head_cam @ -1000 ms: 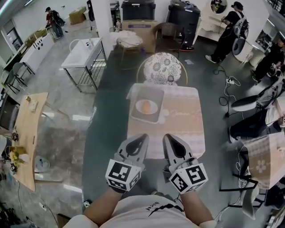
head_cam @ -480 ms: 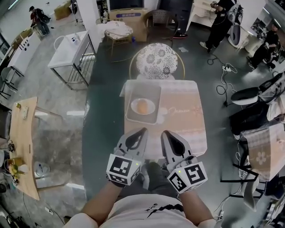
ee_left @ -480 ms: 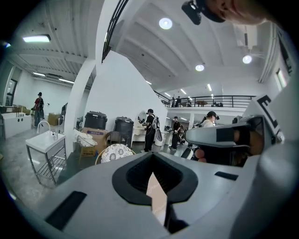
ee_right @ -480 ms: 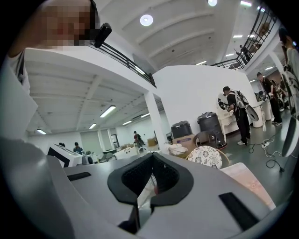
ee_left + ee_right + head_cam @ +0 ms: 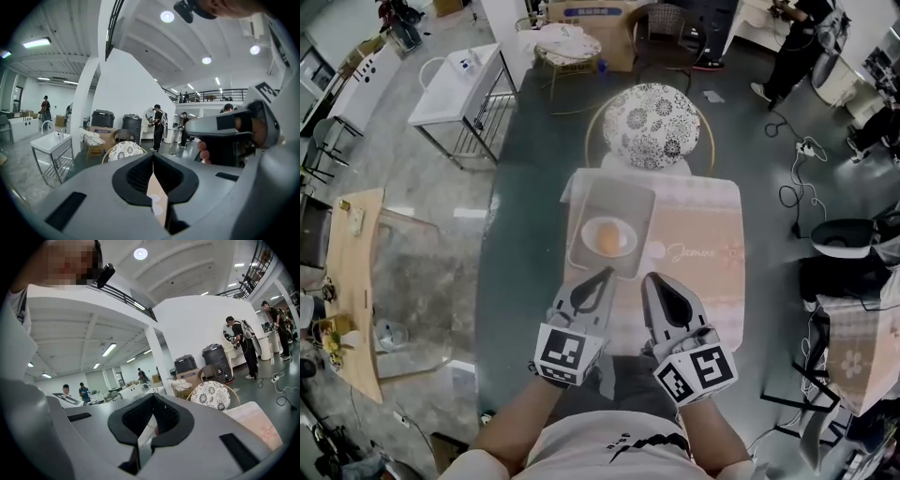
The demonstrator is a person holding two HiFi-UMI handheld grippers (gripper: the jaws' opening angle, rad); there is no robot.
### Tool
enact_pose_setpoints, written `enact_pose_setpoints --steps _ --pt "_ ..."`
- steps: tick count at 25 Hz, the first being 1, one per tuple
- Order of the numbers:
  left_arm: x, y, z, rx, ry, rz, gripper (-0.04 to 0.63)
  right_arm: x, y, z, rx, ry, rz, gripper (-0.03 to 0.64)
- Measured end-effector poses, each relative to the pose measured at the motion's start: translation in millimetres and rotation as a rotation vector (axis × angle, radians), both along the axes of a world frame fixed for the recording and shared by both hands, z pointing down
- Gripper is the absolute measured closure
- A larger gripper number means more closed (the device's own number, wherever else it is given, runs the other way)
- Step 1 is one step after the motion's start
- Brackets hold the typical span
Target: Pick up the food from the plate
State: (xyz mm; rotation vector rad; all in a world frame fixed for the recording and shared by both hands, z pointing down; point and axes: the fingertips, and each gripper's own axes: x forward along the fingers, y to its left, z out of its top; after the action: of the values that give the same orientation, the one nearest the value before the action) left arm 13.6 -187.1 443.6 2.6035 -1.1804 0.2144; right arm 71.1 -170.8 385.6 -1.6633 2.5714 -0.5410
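Floral chair [image 5: 654, 125] behind table [image 5: 703, 225], sink stand [image 5: 455, 84] far L

This is a large open hall run as a test lab and dressed with household furniture. On the grey floor [image 5: 525, 234] stand a white sink unit [image 5: 459, 80] far left, a cloth-covered desk [image 5: 698, 239] with a floral chair [image 5: 654, 125], and a cardboard box [image 5: 586, 13]. A power strip [image 5: 807, 147] lies right. A person [image 5: 799, 33] works far right. A railed mezzanine [image 5: 206, 97] runs under ceiling spotlights [image 5: 167, 17].

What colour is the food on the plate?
The food is orange-tan, on a white plate; the head view shows it best.
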Motion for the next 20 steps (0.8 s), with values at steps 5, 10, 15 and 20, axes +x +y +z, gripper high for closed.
enact_pose_setpoints --steps 5,10,15,20 --pt "11 -36 31 -0.027 -0.022 -0.024 0.589 8 -35 29 -0.061 -0.016 -0.044 0.601" --pt "17 -64 71 -0.057 -0.049 -0.044 0.589 14 -63 58 -0.102 -0.037 -0.07 0.601" --pt "20 -80 113 -0.093 -0.075 -0.058 0.514 14 -79 86 -0.121 -0.048 -0.086 0.601" --pt "19 -89 155 -0.122 -0.117 -0.075 0.443 15 -82 110 -0.142 -0.063 -0.083 0.601"
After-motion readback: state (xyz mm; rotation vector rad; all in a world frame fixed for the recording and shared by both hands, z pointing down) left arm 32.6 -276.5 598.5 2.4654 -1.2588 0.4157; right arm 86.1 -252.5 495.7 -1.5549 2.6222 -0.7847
